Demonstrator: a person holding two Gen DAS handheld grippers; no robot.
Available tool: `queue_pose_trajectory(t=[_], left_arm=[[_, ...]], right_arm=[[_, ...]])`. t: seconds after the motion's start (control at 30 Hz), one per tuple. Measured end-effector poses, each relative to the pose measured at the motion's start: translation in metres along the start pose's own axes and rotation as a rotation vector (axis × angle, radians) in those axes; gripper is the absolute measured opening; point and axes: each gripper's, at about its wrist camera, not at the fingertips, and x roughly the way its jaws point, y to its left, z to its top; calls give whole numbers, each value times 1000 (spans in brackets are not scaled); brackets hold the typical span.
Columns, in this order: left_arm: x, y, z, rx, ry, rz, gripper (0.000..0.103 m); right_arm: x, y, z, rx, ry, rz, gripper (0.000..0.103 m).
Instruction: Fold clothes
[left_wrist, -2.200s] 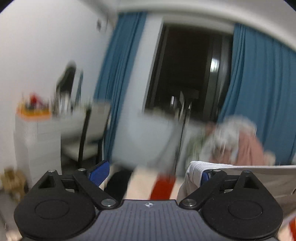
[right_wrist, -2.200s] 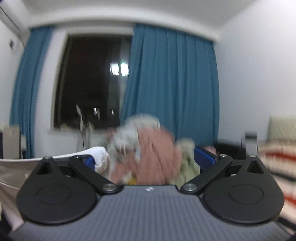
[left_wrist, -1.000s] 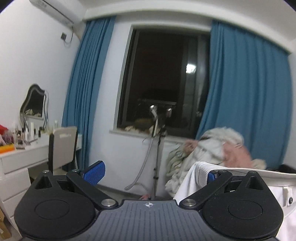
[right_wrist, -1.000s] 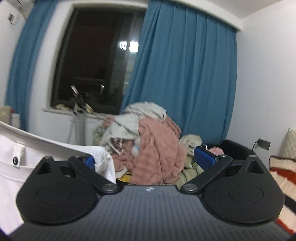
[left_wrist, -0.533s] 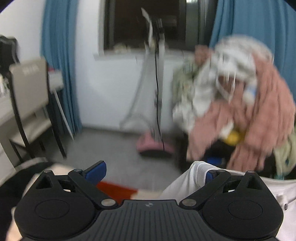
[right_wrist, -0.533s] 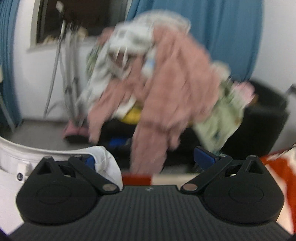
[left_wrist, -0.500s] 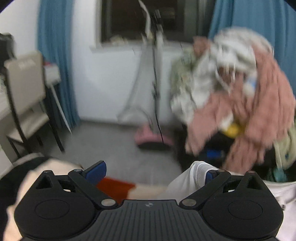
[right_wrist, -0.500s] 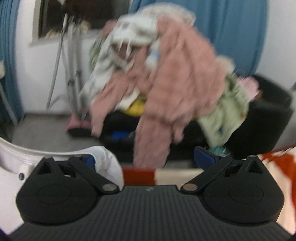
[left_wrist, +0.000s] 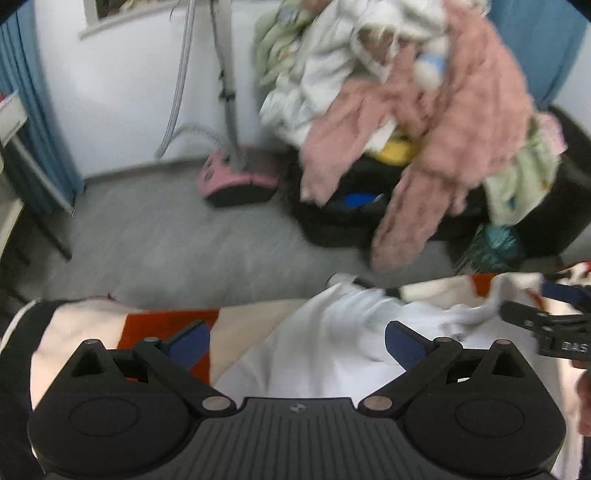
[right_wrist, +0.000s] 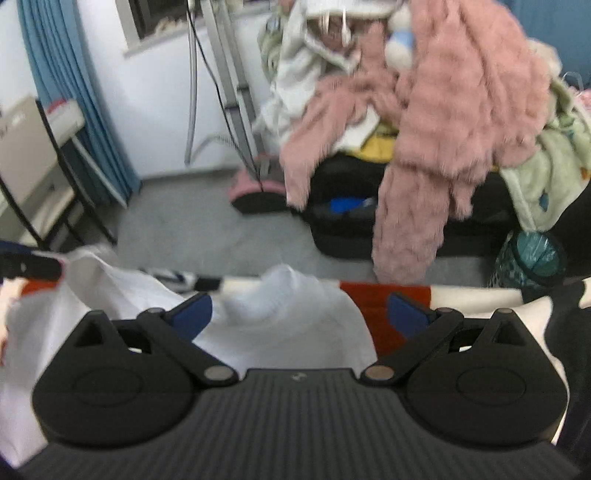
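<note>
Fabric of a white garment (left_wrist: 332, 343) lies spread on a striped blanket (left_wrist: 162, 325) of cream, orange and black. The left gripper (left_wrist: 295, 341) hangs just above the garment with its blue-padded fingers (left_wrist: 188, 341) spread wide, pinching nothing. In the right wrist view the right gripper (right_wrist: 299, 310) is likewise spread apart over the garment's ribbed white edge (right_wrist: 273, 295), which bunches between the pads without being clamped. Beyond the blanket's far edge is grey floor (left_wrist: 177, 240), then a black seat (right_wrist: 351, 229) heaped with a fluffy pink robe (right_wrist: 461, 110) and pale clothes. Left of that heap stands a garment steamer with a pink base (left_wrist: 236, 181), against the white wall.
</note>
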Motion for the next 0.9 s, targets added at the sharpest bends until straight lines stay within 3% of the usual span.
queue_pose_trajectory(t=[0.23,0.5,0.7,0.9], left_arm=[[-113,-19,-59,-10,-292,35,102],[-269,-57,-218,-44,-478,61,102],[-346,-65,-354,-100,-414,38,102],[-350,-49,-449,-167,-152,79,99]], right_arm=[[-100,27,-35,4,-200,-38,103],[-279,54,-140,20,-367,-23,103],[-389,78,-236,-19,-404,-40,103],[-443,85,-311,22,-436,-16,103]])
